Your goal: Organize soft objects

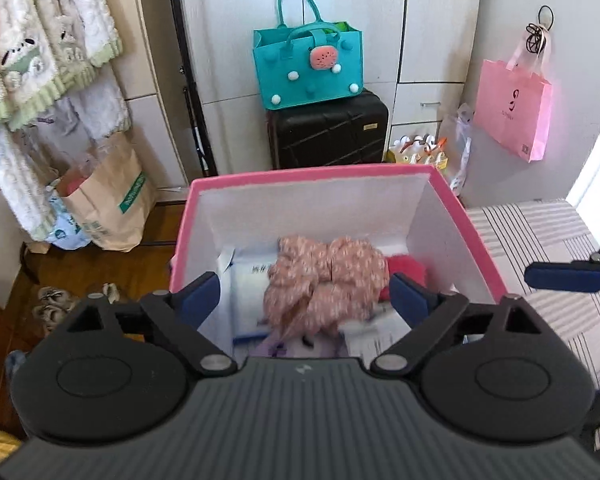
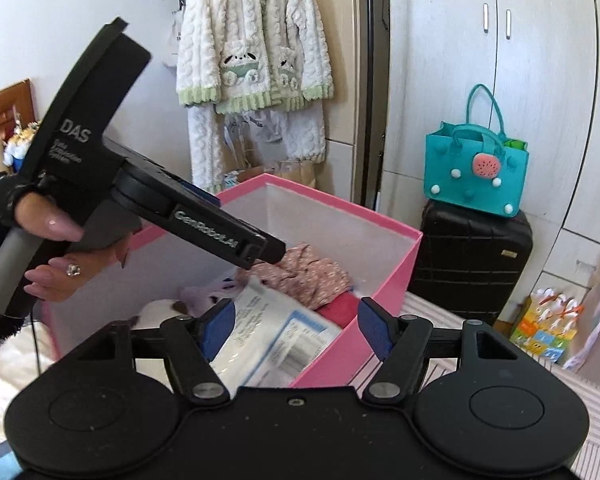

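Pink floral fabric scrunchie (image 1: 326,280), crumpled and soft, lies inside the pink-rimmed square storage box with white inner walls (image 1: 480,236), on top of white printed packets (image 1: 248,288) and beside a red fuzzy item (image 1: 406,266).

Left wrist view: the left gripper (image 1: 306,292) points down into the box from above its near rim. Its jaws stand wide, one blue pad at either side of the scrunchie, neither pressing on it; nothing is held. One blue-padded finger of the right gripper (image 1: 568,276) shows at the right edge, over a grey-striped bed cover (image 1: 540,232). Behind the box stand a black hard-shell suitcase (image 1: 328,132) with a teal felt tote bag (image 1: 308,64) on it, white wardrobe doors (image 1: 236,20), a pink paper bag (image 1: 512,110) hanging on the wall and a brown paper bag (image 1: 112,204) on the wooden floor (image 1: 84,268).

Right wrist view: the right gripper (image 2: 296,326) sits level with the box's near corner, jaws moderately parted and empty, a white plastic packet (image 2: 268,336) visible beyond them. The left gripper (image 2: 260,252) slopes down into the box from the left, held in a hand (image 2: 52,240) with long nails and a dark sleeve. A cream fleece cardigan with green trim (image 2: 252,40) hangs on the wall.
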